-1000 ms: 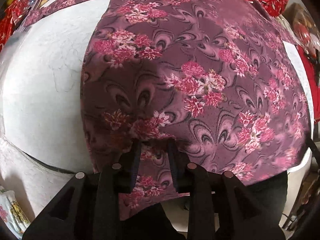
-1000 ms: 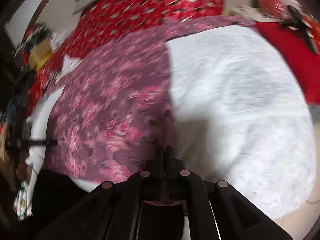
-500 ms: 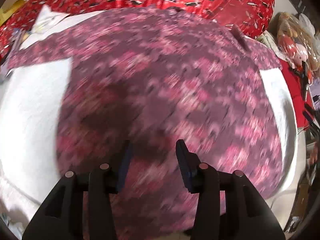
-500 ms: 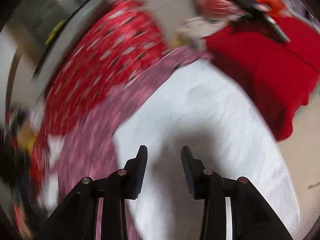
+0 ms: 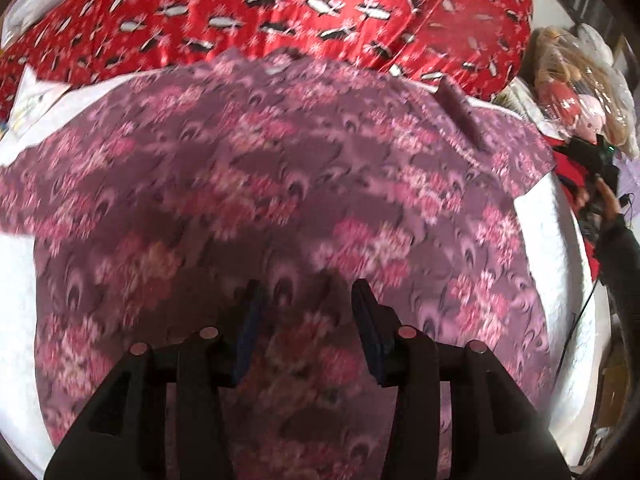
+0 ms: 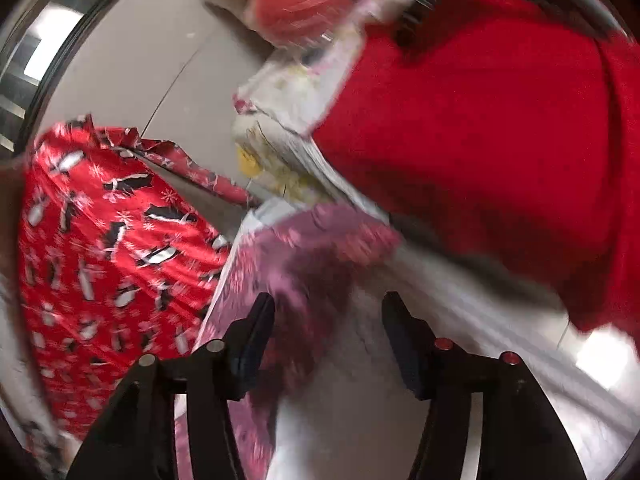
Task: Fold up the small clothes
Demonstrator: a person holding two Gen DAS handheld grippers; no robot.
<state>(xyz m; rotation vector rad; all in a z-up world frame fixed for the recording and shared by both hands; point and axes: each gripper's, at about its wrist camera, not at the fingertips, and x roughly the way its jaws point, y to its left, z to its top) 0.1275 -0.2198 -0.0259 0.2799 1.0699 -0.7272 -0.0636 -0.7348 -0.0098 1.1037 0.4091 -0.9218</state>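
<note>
A purple garment with pink flowers point(image 5: 288, 184) lies spread flat over a white round table point(image 5: 548, 240). My left gripper point(image 5: 304, 312) is open and empty above the garment's near part. In the right wrist view, one sleeve end of the garment point(image 6: 312, 248) lies on the white table point(image 6: 400, 340). My right gripper point(image 6: 328, 328) is open and empty, just short of that sleeve. Both views are blurred by motion.
A red patterned quilt point(image 5: 280, 12) lies behind the table and shows in the right wrist view point(image 6: 100, 240). A red cloth point(image 6: 500, 140) lies at the right. Plastic-wrapped toys point(image 5: 572, 76) sit at the far right. A white printed item point(image 6: 288, 112) lies beyond the sleeve.
Both grippers let go of the garment's lower hem and opened. The left moved up over the garment. The right swung away toward the right sleeve end.
</note>
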